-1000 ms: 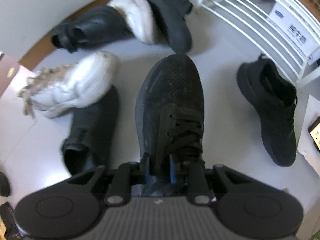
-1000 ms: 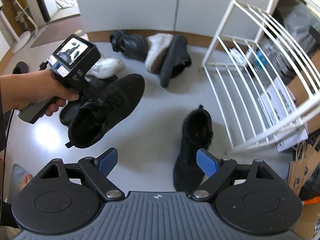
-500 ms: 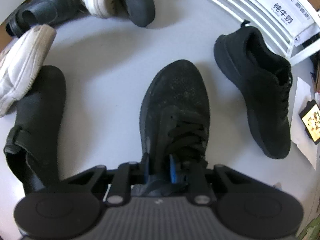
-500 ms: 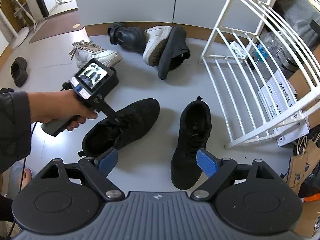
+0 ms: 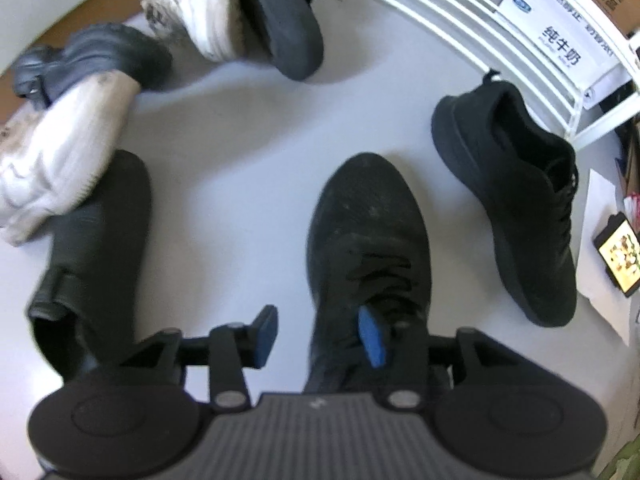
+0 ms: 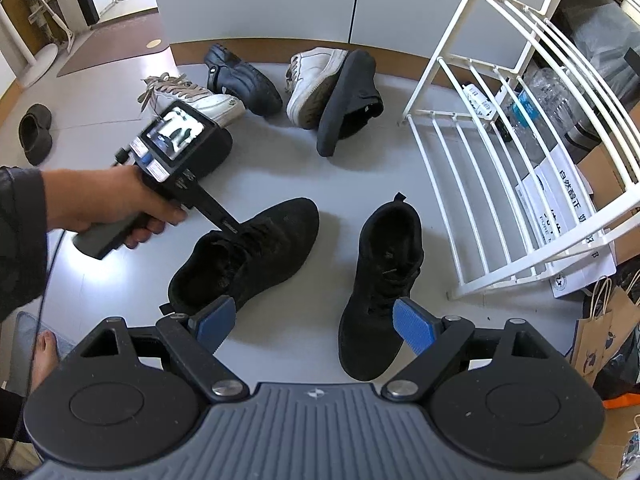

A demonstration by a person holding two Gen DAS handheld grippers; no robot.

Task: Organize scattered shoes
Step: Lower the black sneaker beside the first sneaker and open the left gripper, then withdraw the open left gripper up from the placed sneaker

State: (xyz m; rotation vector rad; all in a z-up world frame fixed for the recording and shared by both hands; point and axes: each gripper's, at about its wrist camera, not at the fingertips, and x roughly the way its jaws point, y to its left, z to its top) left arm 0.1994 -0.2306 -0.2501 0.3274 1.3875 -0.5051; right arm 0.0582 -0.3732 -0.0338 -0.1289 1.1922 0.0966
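A black lace-up sneaker (image 5: 368,232) lies on the grey floor, toe pointing away from my left gripper (image 5: 319,334). The left jaws are opening: one blue pad sits inside the shoe's collar by the laces, the other stands clear of its outer side, so the pads no longer press the wall between them. From the right wrist view, a hand holds the left gripper (image 6: 230,230) over that sneaker (image 6: 256,248). Its matching black sneaker (image 6: 384,272) lies a little to the right. My right gripper (image 6: 310,326) hangs open above the floor, nothing between its fingers.
A white wire shoe rack (image 6: 500,140) stands on the right, with boxes and paper bags (image 6: 600,332) behind it. Two white sneakers (image 6: 312,80) and several black shoes (image 6: 244,80) lie near the far wall. A bare foot (image 6: 44,356) is at lower left.
The left gripper carried the black sneaker to the right, lowered it onto the floor beside its mate, and its jaws have spread off the shoe's wall. The right gripper stayed put.
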